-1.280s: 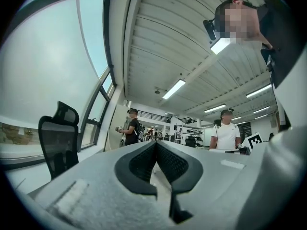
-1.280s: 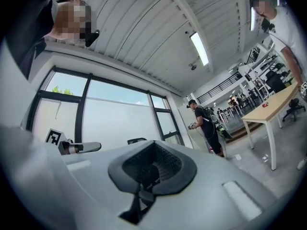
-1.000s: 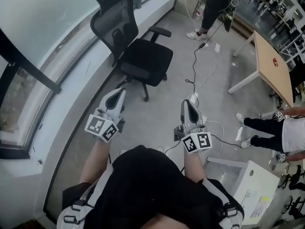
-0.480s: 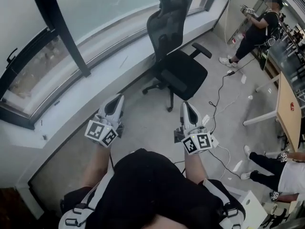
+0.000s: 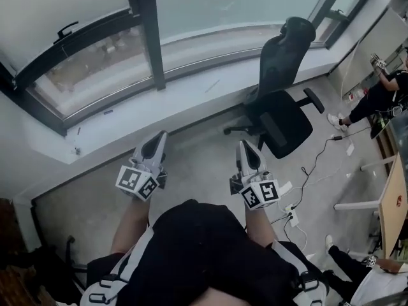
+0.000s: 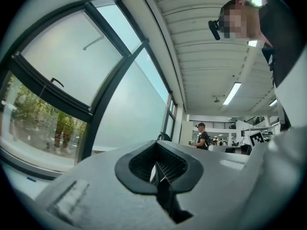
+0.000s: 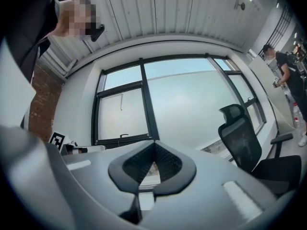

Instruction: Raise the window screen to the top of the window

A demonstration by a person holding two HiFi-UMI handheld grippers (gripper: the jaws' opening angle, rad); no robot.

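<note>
The window (image 5: pixel 146 37) fills the far wall, with dark frames. A pale screen (image 5: pixel 57 2) covers the upper part of its left pane. The screen ends in a dark bottom bar with a small handle (image 5: pixel 67 27), and below that bar trees show through bare glass (image 5: pixel 95 69). The same screen (image 6: pixel 67 66) and handle (image 6: pixel 56 82) appear in the left gripper view, and the screen (image 7: pixel 120 114) in the right gripper view. My left gripper (image 5: pixel 159 136) and right gripper (image 5: pixel 244 146) are both shut and empty. They point at the window from well short of the sill.
A white sill (image 5: pixel 146 113) runs under the window. A black office chair (image 5: pixel 284 101) stands to the right. A power strip with cables (image 5: pixel 290 215) lies on the floor beside me. A person (image 5: pixel 382 88) stands far right by a desk (image 5: pixel 395 203).
The view has swung round to the left: the window now lies straight ahead, and the chair has slid from the middle to the right. Both grippers stay shut side by side.
</note>
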